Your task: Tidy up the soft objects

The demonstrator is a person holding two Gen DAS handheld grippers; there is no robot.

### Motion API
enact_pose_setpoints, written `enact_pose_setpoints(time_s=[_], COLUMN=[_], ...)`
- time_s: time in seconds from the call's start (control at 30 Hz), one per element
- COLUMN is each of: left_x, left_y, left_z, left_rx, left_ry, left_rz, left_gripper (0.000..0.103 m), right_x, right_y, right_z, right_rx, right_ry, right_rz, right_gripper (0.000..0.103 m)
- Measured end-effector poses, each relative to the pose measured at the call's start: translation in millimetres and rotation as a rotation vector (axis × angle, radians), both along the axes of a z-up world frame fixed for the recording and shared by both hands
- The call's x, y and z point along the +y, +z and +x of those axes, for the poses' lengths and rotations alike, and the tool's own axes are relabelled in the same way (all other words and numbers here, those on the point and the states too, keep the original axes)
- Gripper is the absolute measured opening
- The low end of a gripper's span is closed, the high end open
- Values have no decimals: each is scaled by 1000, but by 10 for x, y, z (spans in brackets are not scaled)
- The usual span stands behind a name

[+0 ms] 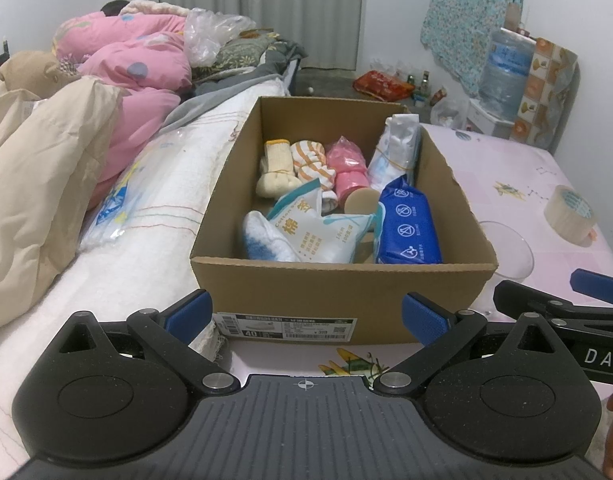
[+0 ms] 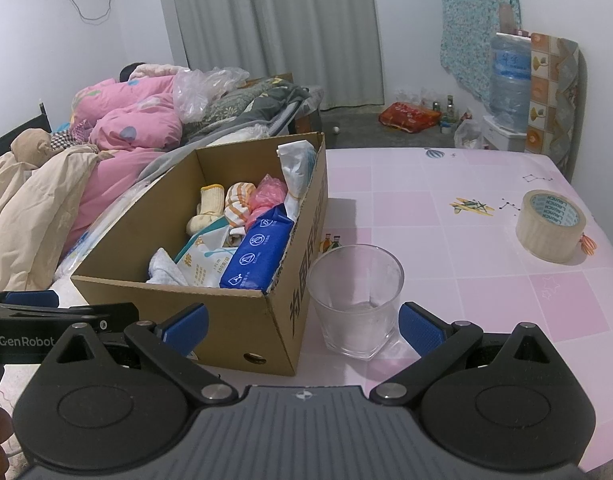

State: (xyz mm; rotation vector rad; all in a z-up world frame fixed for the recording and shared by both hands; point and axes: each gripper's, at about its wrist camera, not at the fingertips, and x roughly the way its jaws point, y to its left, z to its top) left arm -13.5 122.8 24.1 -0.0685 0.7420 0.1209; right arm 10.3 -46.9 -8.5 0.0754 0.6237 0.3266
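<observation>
Box [image 1: 342,300] already looks packed with soft stuff, so sorting seems basically done. Left tongs [image 1: 306,314] and right tongs [image 2: 303,322] both gape wide, empty; next grab needs something loose.

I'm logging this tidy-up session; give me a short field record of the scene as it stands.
container: open brown cardboard box on the pink tiled tablecloth
contents: blue wipes pack, cream sock roll, orange-striped sock roll, pink plastic-wrapped bundle, white cotton-swab bag
beside box: clear empty glass, roll of clear packing tape
left tongs: open, holding nothing
right tongs: open, holding nothing
</observation>
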Motion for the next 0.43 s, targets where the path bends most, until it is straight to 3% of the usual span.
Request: enact_pose_setpoints(time_s=[0.43], left_x=[-6], left_y=[-15], left_z=[5], left_rx=[6], left_ry=[-1], left_rz=[-1], left_gripper=[102], right_x=[-5], right_y=[-6], right_z=[-1], right_rx=[1], right_ry=[0], right_rz=[0], right_gripper=[62])
